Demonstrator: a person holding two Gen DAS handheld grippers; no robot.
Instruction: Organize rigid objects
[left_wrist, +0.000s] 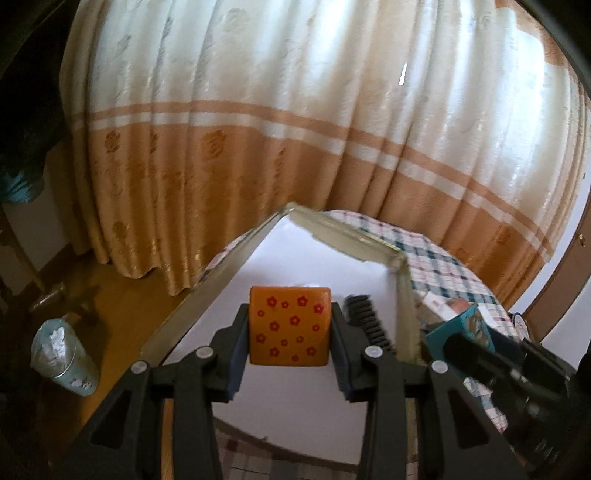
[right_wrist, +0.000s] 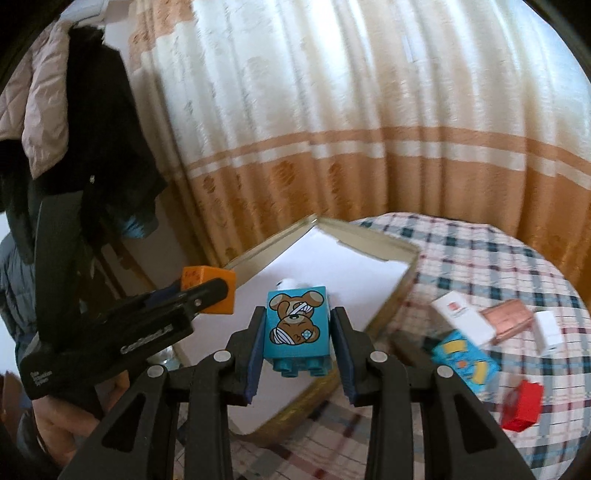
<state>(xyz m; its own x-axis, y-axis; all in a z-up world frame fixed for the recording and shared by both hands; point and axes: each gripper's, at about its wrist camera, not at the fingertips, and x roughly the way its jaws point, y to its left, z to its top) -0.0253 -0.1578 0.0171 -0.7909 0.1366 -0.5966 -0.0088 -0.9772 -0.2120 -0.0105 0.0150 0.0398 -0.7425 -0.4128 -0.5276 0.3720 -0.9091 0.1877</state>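
Flowers in red are dotting the orange block (left_wrist: 289, 326) the left tool (left_wrist: 289, 332) is pinching; right tool (right_wrist: 297, 332) is pinching a teal bear-printed brick (right_wrist: 296, 326).

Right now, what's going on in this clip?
A person holds a gripper in each hand. The left gripper is shut on an orange block with red flowers; the right gripper is shut on a blue bear block. Both blocks hang over a white-lined tray on the checked table. Small boxes lie on the cloth beside it.
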